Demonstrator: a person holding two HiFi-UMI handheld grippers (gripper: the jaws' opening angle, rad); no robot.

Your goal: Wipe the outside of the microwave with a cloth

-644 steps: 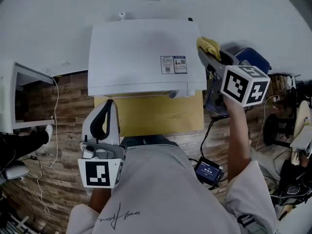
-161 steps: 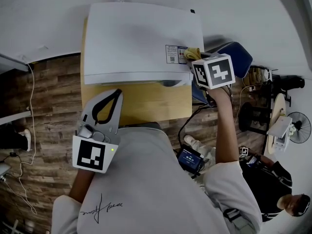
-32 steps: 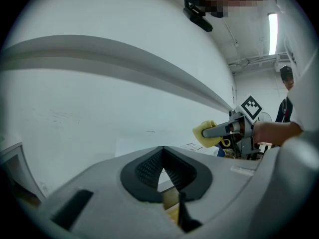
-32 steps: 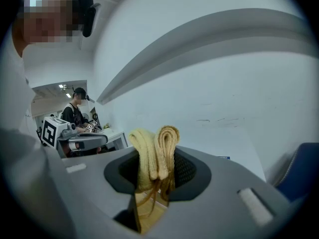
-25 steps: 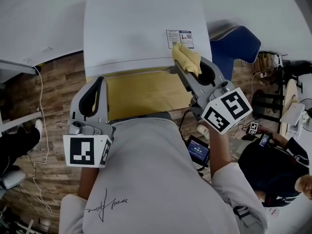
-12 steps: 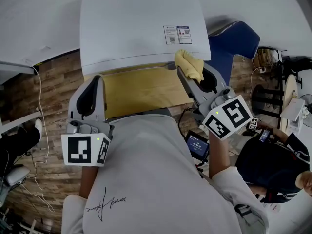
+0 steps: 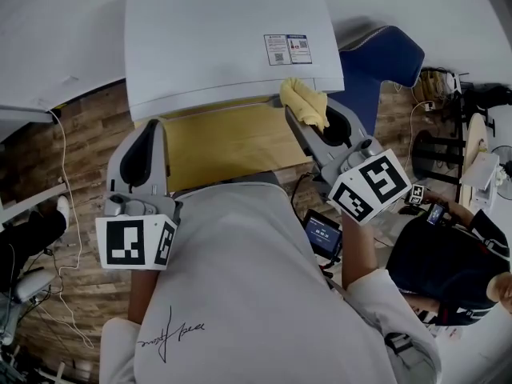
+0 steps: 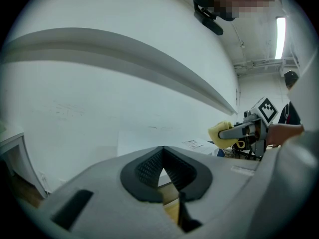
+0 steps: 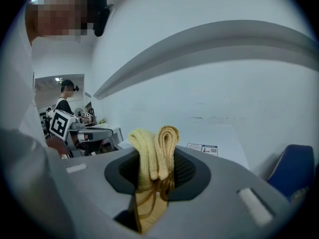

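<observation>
The white microwave (image 7: 224, 42) stands on a yellow table (image 7: 232, 138) against the wall, with a printed label (image 7: 286, 48) on its top right. My right gripper (image 7: 302, 112) is shut on a folded yellow cloth (image 7: 304, 102), held just off the microwave's front right corner. The cloth (image 9: 155, 151) bulges up between the jaws in the right gripper view. My left gripper (image 7: 146, 134) hangs shut and empty over the table's left edge, short of the microwave's front. The left gripper view shows its closed jaws (image 8: 162, 169) and the right gripper with the cloth (image 8: 219, 132) off to the right.
A blue chair (image 7: 376, 62) stands right of the microwave. On the wooden floor lie cables (image 7: 64, 238) at left and a small device with a lit screen (image 7: 322, 234) at right. Another person (image 7: 448, 262) sits at the right edge.
Over the last second the right gripper with the cloth has come off the microwave's top right and now sits at its front right corner. The left gripper has hardly moved.
</observation>
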